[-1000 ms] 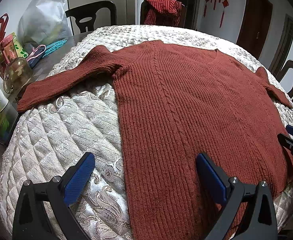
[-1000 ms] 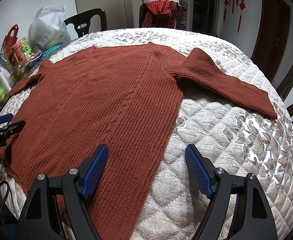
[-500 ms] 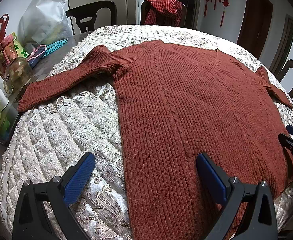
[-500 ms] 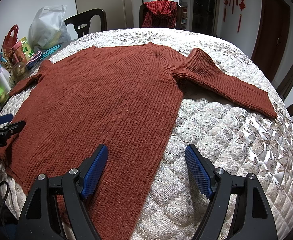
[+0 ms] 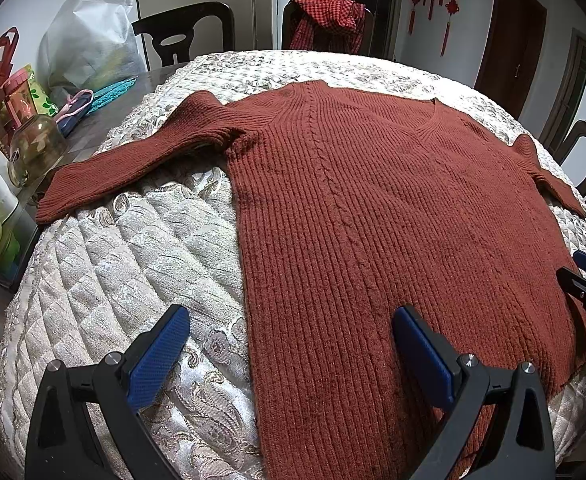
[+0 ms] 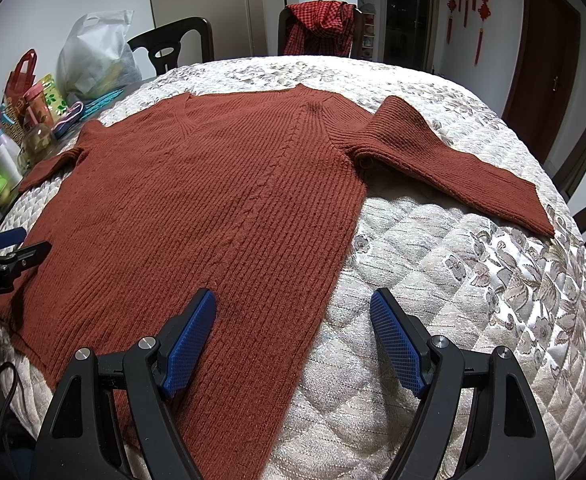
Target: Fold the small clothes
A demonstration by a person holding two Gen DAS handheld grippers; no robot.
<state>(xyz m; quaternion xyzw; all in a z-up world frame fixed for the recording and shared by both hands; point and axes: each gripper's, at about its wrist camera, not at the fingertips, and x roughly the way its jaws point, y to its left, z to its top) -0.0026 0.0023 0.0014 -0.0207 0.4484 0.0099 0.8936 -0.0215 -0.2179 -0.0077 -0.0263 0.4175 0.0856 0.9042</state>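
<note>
A rust-red ribbed knit sweater point(image 5: 373, 216) lies flat, front up, on a round table with a quilted cream cover point(image 5: 125, 264); both sleeves are spread outward. It also shows in the right wrist view point(image 6: 221, 208). My left gripper point(image 5: 291, 340) is open and empty, hovering over the sweater's lower left side edge. My right gripper point(image 6: 293, 320) is open and empty over the lower right side edge. The right gripper's tips point(image 5: 585, 276) show at the left view's right edge; the left gripper's tips point(image 6: 13, 248) show at the right view's left edge.
Bottles, a glass jar point(image 5: 33, 152), bags and a white plastic bag point(image 5: 93, 48) crowd the table's left side. Dark wooden chairs stand around; one at the back holds a red checked cloth point(image 5: 329, 20). A door point(image 6: 545, 56) is at the right.
</note>
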